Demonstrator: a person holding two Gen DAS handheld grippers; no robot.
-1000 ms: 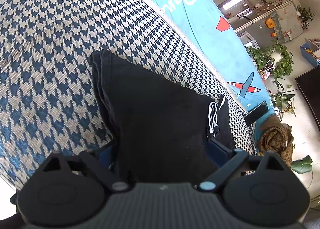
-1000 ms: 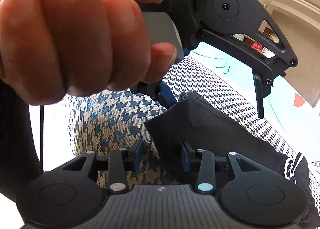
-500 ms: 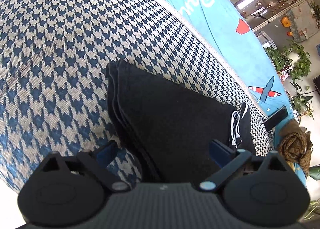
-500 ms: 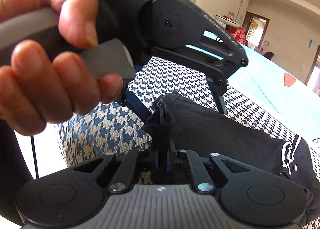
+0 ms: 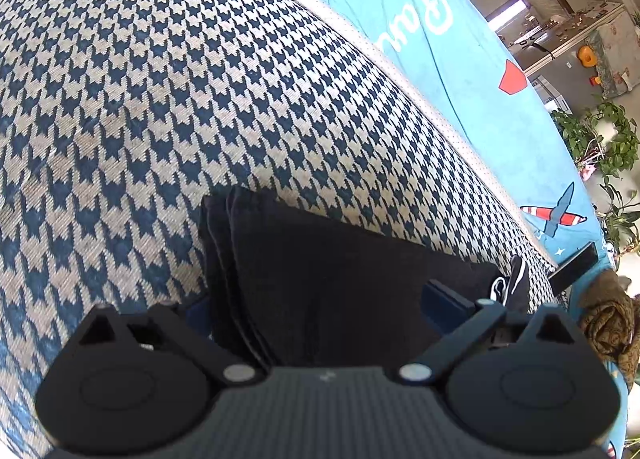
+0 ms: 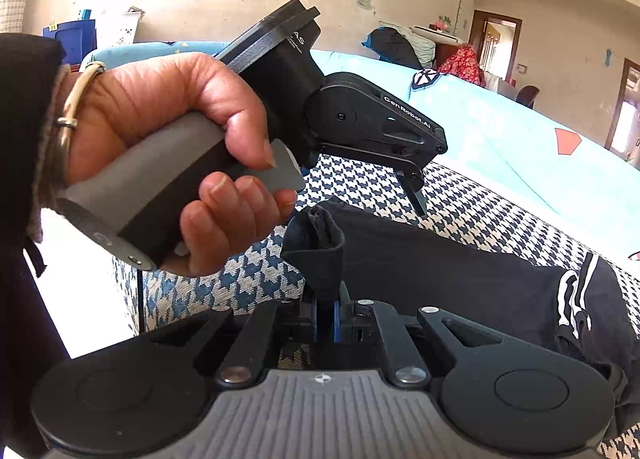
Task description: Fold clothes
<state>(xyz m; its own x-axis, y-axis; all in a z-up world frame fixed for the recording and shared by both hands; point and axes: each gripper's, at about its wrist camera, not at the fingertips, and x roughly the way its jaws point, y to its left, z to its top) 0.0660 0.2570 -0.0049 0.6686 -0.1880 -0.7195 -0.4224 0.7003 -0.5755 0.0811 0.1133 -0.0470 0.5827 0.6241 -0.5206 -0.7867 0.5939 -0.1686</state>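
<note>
Houndstooth blue-and-cream woven cushion (image 5: pixel 200 99), on a turquoise printed sheet (image 5: pixel 460 71): one folded black fabric garment with white stripes (image 5: pixel 340 279) lies on it; two grippers; right gripper (image 6: pixel 325 319) clamped on one bunched corner, probably to lift it for another fold; left gripper (image 5: pixel 316 307) wide apart, straddling the garment, gripping nothing

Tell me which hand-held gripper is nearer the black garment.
Right: the right hand-held gripper is clamped on the black garment's corner; the left hand-held gripper hovers open above it.
</note>
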